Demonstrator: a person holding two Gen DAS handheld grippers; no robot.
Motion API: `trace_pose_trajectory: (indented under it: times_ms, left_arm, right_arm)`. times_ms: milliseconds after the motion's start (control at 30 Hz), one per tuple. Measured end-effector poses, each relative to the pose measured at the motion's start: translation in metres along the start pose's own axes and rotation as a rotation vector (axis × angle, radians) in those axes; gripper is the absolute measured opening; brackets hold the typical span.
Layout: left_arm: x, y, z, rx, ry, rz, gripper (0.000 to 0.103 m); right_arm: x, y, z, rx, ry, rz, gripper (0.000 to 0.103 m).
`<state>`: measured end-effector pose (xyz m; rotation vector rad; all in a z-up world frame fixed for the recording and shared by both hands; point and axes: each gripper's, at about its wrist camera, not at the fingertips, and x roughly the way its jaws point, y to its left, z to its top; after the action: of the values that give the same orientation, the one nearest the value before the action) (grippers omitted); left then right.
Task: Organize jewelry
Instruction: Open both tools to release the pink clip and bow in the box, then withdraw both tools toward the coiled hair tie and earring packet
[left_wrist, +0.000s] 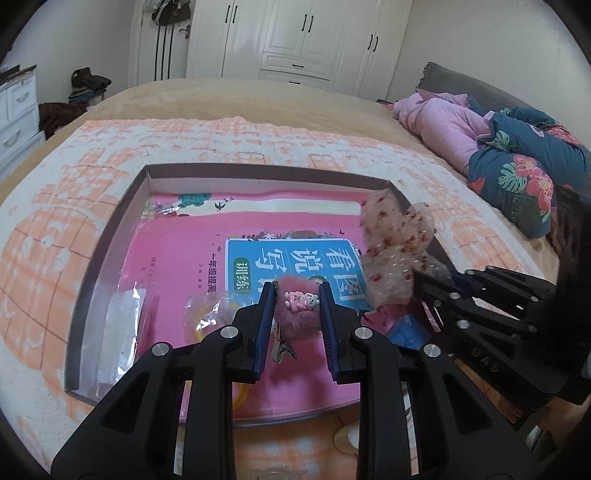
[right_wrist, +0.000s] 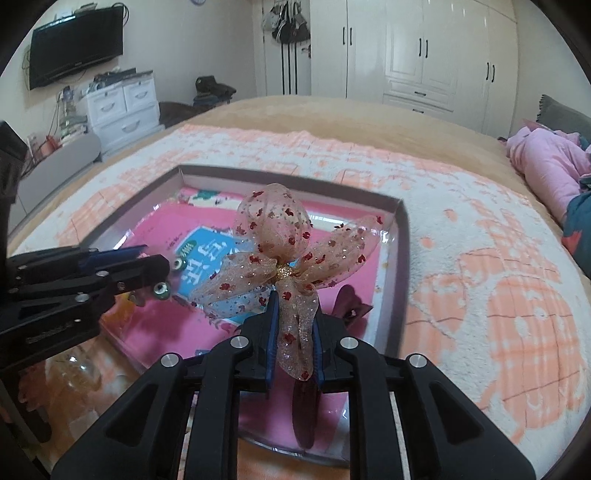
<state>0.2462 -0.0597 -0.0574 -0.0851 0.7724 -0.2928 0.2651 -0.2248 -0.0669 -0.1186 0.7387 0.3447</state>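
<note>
While both tools hang over the shallow box (left_wrist: 110, 236) on the bed, each has a hair piece in its grip. Left gripper (left_wrist: 297, 295) closed narrow on a fuzzy pink clip (left_wrist: 295, 314) with a small cartoon charm on top; its metal clasp pokes out below the jaws. Right gripper (right_wrist: 295, 332) pinched on the lower tail of a sheer sequinned bow (right_wrist: 284, 243), whose loops fan out above the fingers, over the near right part of the box. Box sits on an orange-and-white towel (right_wrist: 480, 258); inside lies a pink workbook (left_wrist: 177, 266) under clear plastic, a dark red clip (right_wrist: 349, 301) near the right wall, a yellowish ring in wrapping (left_wrist: 207, 314) near the left gripper.

Handling judgement: both pieces are very light. The bow's gauze is soft and will crush or slip if squeezed by a loop; better taken at the gold knot or the clasp behind. The fur compresses; the rigid metal clasp looks the surer hold. Charm could snap off under pressure
</note>
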Motion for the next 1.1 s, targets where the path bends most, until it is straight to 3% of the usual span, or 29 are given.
trace_pose_trajectory:
  times_ms: [233, 600, 733, 800, 1100]
  left_arm:
    - [0.003, 0.003, -0.003, -0.009, 0.012, -0.003, 0.017]
    - [-0.002, 0.005, -0.004, -0.014, 0.004, 0.002, 0.018]
    - [-0.009, 0.006, -0.004, -0.015, -0.012, 0.011, 0.031]
    - [-0.014, 0.005, -0.004, -0.014, -0.02, 0.011, 0.032]
    - [-0.04, 0.004, -0.007, -0.013, -0.067, 0.024, 0.054]
  right_arm:
    - [0.002, -0.006, -0.002, 0.032, -0.003, 0.005, 0.023]
    - [-0.024, -0.014, -0.005, 0.105, -0.063, 0.019, 0.05]
    - [-0.04, -0.012, -0.008, 0.106, -0.102, -0.001, 0.059]
    - [-0.05, -0.011, -0.009, 0.109, -0.127, -0.008, 0.067]
    - [-0.083, -0.007, -0.013, 0.121, -0.201, -0.026, 0.084]
